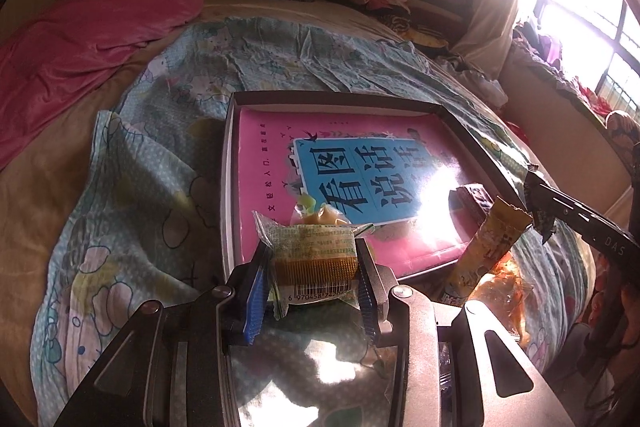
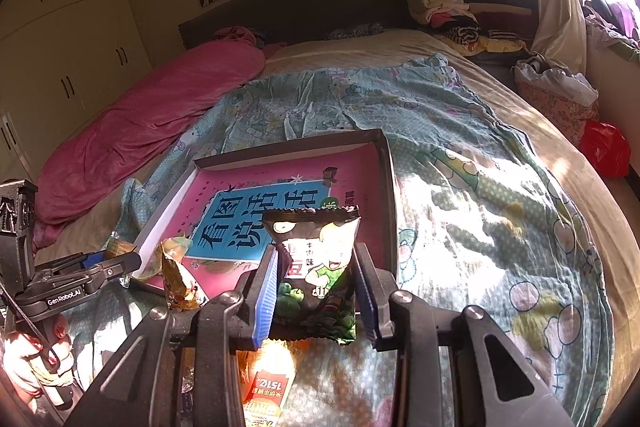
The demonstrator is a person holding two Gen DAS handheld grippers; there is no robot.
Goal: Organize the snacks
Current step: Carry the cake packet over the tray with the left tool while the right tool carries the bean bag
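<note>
My left gripper (image 1: 312,259) is shut on a small wrapped cake (image 1: 314,259) in a green and yellow wrapper, held over the near edge of a shallow dark box (image 1: 230,187). A pink and blue book (image 1: 360,163) lies flat in the box. My right gripper (image 2: 316,267) is shut on a dark pea snack packet (image 2: 316,259) with a cartoon print, upright over the box's (image 2: 388,183) near right part. A yellow snack packet (image 1: 492,247) leans on the box's near corner. Each gripper shows in the other's view: right gripper (image 1: 536,211), left gripper (image 2: 120,261).
The box rests on a teal cartoon-print sheet (image 2: 460,187) spread over a bed. An orange wrapper (image 1: 504,287) and a red and white packet (image 2: 268,387) lie near me. A pink blanket (image 2: 140,131) lies far left, and a clothes pile (image 2: 444,7) by the headboard. A hand (image 2: 28,355) holds the left gripper.
</note>
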